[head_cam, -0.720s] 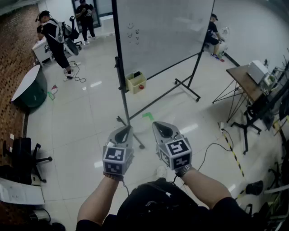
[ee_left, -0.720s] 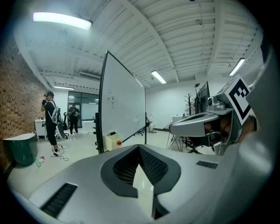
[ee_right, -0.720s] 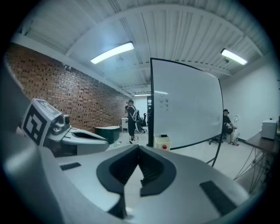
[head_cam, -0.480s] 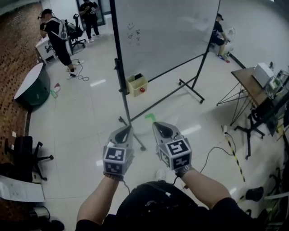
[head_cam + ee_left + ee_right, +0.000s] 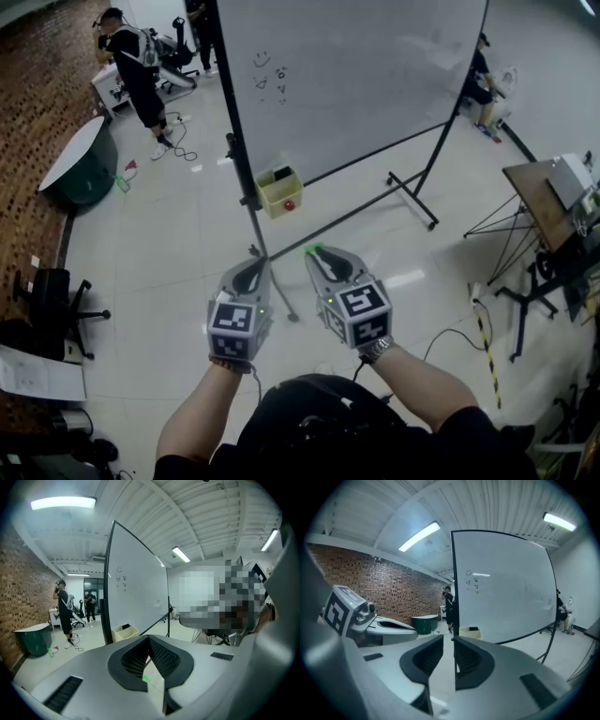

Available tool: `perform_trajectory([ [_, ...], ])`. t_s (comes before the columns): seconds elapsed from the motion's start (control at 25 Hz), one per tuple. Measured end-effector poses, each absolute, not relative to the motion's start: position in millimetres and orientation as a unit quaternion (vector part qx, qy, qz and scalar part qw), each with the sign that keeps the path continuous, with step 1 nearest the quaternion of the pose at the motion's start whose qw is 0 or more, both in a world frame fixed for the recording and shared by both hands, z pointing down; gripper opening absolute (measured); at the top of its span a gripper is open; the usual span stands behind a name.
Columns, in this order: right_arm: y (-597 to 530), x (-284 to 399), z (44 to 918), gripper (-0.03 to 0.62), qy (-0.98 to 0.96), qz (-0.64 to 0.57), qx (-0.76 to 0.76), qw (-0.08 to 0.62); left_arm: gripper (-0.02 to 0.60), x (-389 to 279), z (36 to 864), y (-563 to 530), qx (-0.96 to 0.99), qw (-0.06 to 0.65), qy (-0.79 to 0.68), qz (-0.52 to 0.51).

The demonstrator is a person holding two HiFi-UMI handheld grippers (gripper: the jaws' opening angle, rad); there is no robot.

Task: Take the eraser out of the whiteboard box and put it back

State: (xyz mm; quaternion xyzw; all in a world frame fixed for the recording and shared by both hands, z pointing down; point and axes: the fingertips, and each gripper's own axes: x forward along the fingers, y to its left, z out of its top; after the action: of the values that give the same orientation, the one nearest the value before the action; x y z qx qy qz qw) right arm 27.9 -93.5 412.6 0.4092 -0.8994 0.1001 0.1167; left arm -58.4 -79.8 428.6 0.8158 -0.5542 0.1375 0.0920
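A yellow box (image 5: 278, 192) hangs at the lower left edge of the whiteboard (image 5: 347, 75), with a dark eraser (image 5: 282, 173) lying in it. Both grippers are held side by side over the floor, well short of the box. My left gripper (image 5: 253, 270) is shut and empty. My right gripper (image 5: 322, 257) has its jaws a narrow slit apart with nothing between them. The left gripper view shows the box (image 5: 124, 632) far ahead beside the board's post. In the right gripper view the box (image 5: 471, 632) and the eraser (image 5: 474, 629) sit just past the jaw tips' line.
The whiteboard stand's feet (image 5: 412, 197) spread over the shiny floor, with a green tape mark (image 5: 314, 249) near them. A person (image 5: 141, 66) stands at the back left by a green round table (image 5: 80, 164). An office chair (image 5: 52, 300) is at left, a desk (image 5: 553, 192) at right.
The whiteboard and its box have come closer and lower in the head view. Both grippers keep their pose, side by side, shifted slightly left.
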Motion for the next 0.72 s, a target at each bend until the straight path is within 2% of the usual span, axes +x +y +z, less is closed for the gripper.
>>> perform_trajectory([
  [0.32, -136, 35, 423, 0.161, -0.910, 0.114, 0.381, 0.116, 0.000, -46, 433, -112, 0.800, 0.091, -0.574, 0.149],
  [0.72, -201, 11, 437, 0.250, -0.905, 0.130, 0.384, 0.128, 0.000, -68, 447, -167, 0.802, 0.096, -0.569, 0.153],
])
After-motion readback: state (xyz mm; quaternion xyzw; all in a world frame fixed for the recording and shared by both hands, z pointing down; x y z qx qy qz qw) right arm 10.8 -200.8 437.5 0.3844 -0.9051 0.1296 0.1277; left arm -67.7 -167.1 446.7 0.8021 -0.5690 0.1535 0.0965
